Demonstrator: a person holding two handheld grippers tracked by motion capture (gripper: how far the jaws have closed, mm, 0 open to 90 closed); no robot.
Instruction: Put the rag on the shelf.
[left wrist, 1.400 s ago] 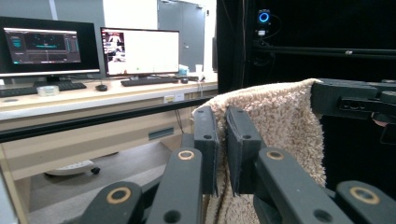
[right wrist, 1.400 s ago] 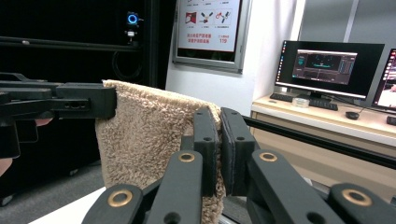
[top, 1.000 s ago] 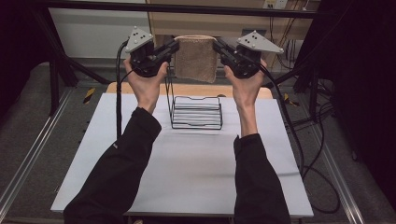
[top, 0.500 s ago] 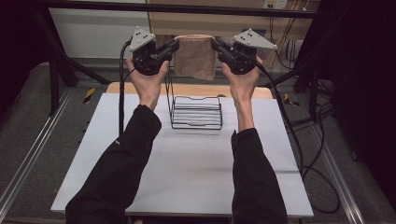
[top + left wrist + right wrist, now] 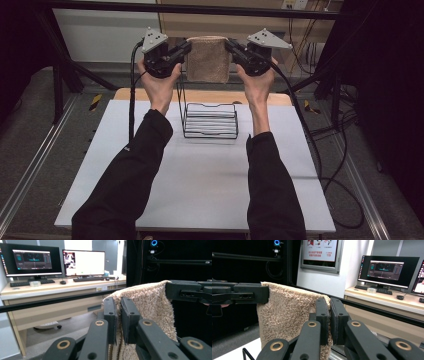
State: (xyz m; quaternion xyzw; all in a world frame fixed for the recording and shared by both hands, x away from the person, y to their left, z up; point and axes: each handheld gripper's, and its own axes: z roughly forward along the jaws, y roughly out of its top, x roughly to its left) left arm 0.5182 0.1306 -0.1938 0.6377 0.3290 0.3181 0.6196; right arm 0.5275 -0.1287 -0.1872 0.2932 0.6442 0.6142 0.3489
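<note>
Towel (image 5: 208, 59) hangs stretched between the two grippers: left gripper (image 5: 184, 50) clamped on its one top corner, right gripper (image 5: 231, 48) clamped on the other. Wire rack (image 5: 210, 120) stands on the table (image 5: 200, 185) below the fingers, nothing in it.

Risk (judgement): grip is on thin edges only; uneven lowering could slip a corner free, or the hem could snag on the rack's raised back wire.

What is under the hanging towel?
Under the towel, held up by both grippers, a black wire rack stands on the white table. The towel covers the rack's tall back part.
</note>
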